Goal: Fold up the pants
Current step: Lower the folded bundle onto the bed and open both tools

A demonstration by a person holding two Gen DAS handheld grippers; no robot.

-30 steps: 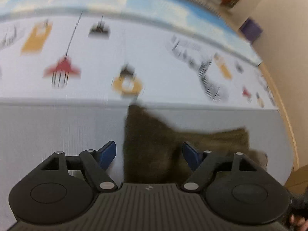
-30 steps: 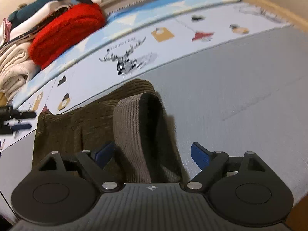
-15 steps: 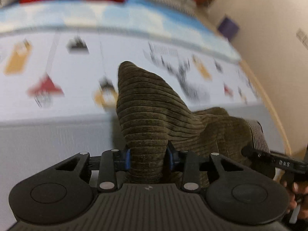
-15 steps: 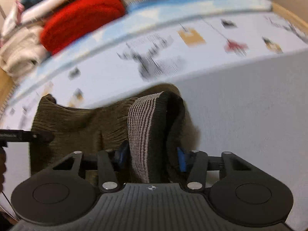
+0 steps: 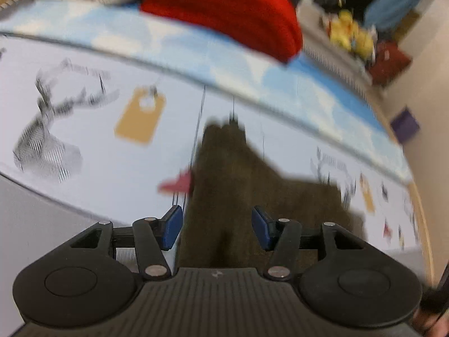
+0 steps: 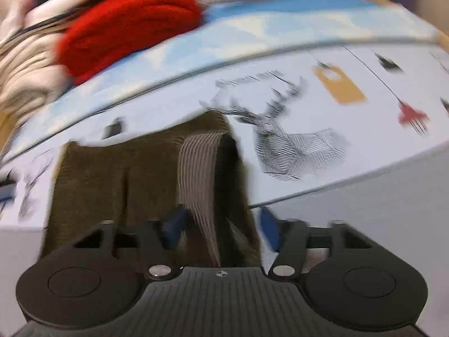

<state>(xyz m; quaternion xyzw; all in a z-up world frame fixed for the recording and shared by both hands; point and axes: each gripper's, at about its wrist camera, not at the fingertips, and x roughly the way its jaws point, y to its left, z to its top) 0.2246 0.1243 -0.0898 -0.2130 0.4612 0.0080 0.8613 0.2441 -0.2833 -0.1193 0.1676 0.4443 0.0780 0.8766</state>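
The olive-brown corduroy pants (image 5: 241,196) rise as a folded bunch between the blue pads of my left gripper (image 5: 216,224). The jaws are opening, but the cloth still fills the gap and touches both pads. In the right wrist view the same pants (image 6: 112,179) show their striped grey waistband lining (image 6: 199,163), looped up between the pads of my right gripper (image 6: 221,224). These jaws are also opening a little, with the cloth still pressed between them. Both views are blurred by motion. The pants hang over a white sheet printed with deer (image 6: 291,146).
A red knit garment (image 5: 224,8) and folded pale clothes (image 6: 22,84) are piled at the far edge of the bed, on a sky-blue band (image 5: 280,78). Grey bedding (image 6: 378,196) lies nearer. A beige wall (image 5: 426,90) and wooden bed edge close the right side.
Both grippers closed on the pants, then carried them off the grey bedding toward the printed sheet and the red garment. Their pads now stand slightly wider than half a second ago.
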